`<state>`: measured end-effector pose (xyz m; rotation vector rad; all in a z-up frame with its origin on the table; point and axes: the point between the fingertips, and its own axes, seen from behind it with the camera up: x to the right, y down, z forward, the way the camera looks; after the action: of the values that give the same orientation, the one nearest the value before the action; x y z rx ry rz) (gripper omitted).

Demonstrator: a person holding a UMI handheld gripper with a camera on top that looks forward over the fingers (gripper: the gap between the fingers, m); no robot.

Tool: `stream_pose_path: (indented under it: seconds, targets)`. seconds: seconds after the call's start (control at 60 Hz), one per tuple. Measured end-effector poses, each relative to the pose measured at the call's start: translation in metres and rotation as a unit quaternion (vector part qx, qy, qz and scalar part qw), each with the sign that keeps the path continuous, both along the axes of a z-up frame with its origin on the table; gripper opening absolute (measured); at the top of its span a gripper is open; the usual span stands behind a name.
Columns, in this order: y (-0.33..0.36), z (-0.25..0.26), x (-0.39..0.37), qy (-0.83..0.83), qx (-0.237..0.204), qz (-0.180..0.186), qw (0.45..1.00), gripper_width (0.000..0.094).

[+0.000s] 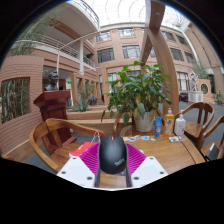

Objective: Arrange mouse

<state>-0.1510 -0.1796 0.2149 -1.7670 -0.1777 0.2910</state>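
Note:
A black computer mouse point(112, 154) sits between my gripper's point(112, 160) two fingers, its nose pointing away from me. The magenta pads point(90, 157) press against both its sides. The mouse appears lifted a little above the wooden table point(172, 152); its underside is hidden.
A potted green plant point(140, 95) stands beyond the fingers at the table's far side. Bottles point(180, 124) and small coloured items lie to the right of it. Wooden chairs point(52, 110) stand at the left and right. Brick buildings rise behind.

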Motion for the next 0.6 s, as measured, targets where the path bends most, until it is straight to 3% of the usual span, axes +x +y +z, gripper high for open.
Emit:
stream_pose_path:
  seconds: [0.117,0.2,0.45,0.6]
  targets:
    - [0.065,0.025,-0.015,0.015,0.018,-0.008,1.000,0.0349]
    - [0.118,0.003,-0.024,0.014,-0.020,-0.016,1.000,0.0350]
    - [0.199,-0.155,-0.026,-0.042,-0.164,-0.049,0.984,0.0353]
    - [0.203,-0.204,-0.024,-0.063,-0.201,-0.064,0.976,0.0384]
